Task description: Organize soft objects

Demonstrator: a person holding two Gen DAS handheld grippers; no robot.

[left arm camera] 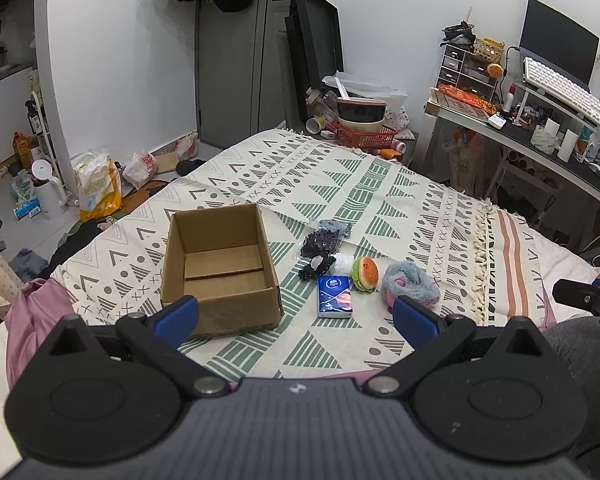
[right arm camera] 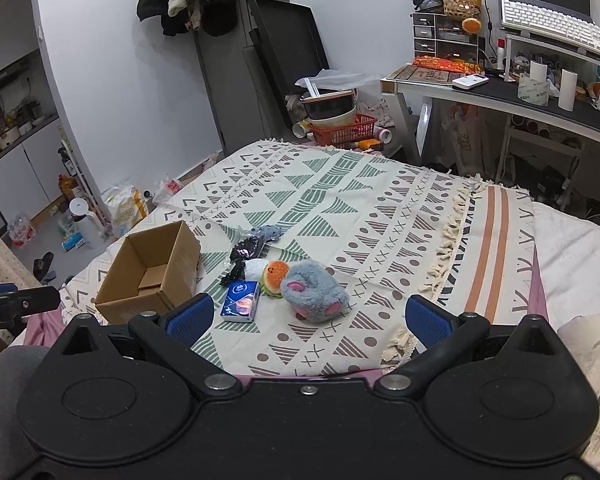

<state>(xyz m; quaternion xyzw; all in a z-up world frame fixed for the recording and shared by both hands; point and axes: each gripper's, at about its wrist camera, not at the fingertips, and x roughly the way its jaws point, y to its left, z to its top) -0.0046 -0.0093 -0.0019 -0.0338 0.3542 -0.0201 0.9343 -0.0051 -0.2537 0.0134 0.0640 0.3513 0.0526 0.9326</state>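
Patterned blanket [left arm camera: 340, 184], plush toys [right arm camera: 314, 290] ahead of right gripper [right arm camera: 308, 318], seemingly apart

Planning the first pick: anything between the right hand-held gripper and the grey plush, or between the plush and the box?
Nothing visible blocks the right hand-held gripper: open, bare blanket ahead of the grey plush. Between the plush and the cardboard box lie the burger plush and the blue tissue pack; both are low, so lift over.
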